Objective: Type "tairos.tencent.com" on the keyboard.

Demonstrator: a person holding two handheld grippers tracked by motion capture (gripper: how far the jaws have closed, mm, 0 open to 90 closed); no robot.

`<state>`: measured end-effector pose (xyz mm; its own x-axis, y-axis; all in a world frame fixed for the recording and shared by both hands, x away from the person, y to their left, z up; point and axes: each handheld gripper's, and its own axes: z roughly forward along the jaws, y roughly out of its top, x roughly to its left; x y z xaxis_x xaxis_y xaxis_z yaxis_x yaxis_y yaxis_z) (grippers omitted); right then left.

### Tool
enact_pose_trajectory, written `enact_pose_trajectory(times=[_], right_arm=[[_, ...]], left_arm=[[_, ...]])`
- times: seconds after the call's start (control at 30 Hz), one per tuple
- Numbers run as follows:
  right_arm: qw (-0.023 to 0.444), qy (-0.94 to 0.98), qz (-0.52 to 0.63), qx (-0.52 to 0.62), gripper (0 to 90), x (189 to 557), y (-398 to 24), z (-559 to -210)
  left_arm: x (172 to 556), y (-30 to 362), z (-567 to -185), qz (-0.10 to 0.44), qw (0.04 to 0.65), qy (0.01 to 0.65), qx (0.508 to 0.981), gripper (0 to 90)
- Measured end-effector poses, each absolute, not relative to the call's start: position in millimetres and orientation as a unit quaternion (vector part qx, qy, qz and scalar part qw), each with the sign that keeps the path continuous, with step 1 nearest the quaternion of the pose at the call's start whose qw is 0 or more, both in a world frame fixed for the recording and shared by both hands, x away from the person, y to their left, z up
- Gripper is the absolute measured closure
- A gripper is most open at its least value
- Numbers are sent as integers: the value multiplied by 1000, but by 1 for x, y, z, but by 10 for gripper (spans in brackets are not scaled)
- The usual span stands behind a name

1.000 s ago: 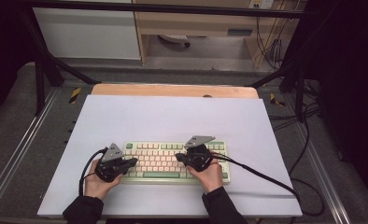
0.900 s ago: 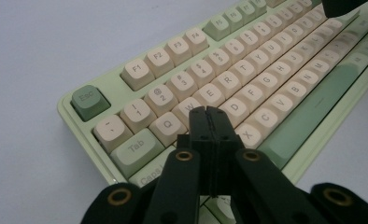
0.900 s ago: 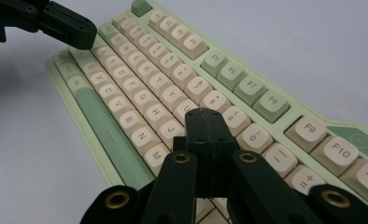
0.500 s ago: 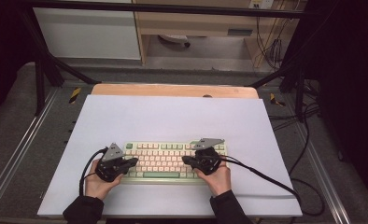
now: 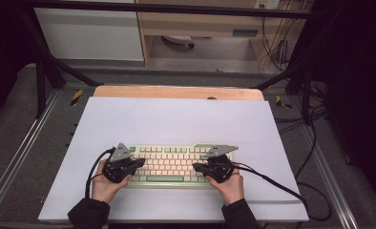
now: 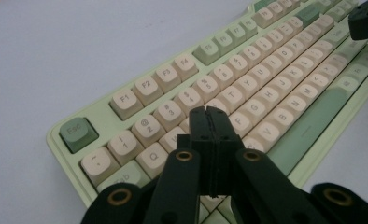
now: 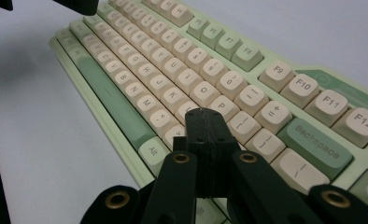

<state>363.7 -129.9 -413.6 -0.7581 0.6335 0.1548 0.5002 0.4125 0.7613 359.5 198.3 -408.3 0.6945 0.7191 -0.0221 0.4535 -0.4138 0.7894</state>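
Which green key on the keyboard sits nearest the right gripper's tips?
The Alt key, just left of the right gripper; Backspace lies farther right, the spacebar stretches away.

Black tools (image 5: 141, 163), brass-ringed screws, grey plates, black cables, dark sleeves (image 5: 88, 213).

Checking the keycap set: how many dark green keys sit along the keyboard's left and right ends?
3 that I can read: Esc at the left corner, Backspace and Alt toward the right. Others may be hidden behind the fingers.
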Motion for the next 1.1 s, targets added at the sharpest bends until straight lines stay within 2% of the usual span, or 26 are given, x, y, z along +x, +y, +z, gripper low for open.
enact_pose_trajectory(times=[0.57, 1.1], right_arm=[[75, 836, 424, 341, 900, 358, -138, -419], [71, 838, 423, 338, 900, 358, -137, -421]], left_arm=[[376, 167, -415, 160, 399, 354, 831, 898], [380, 162, -426, 162, 389, 355, 835, 898]])
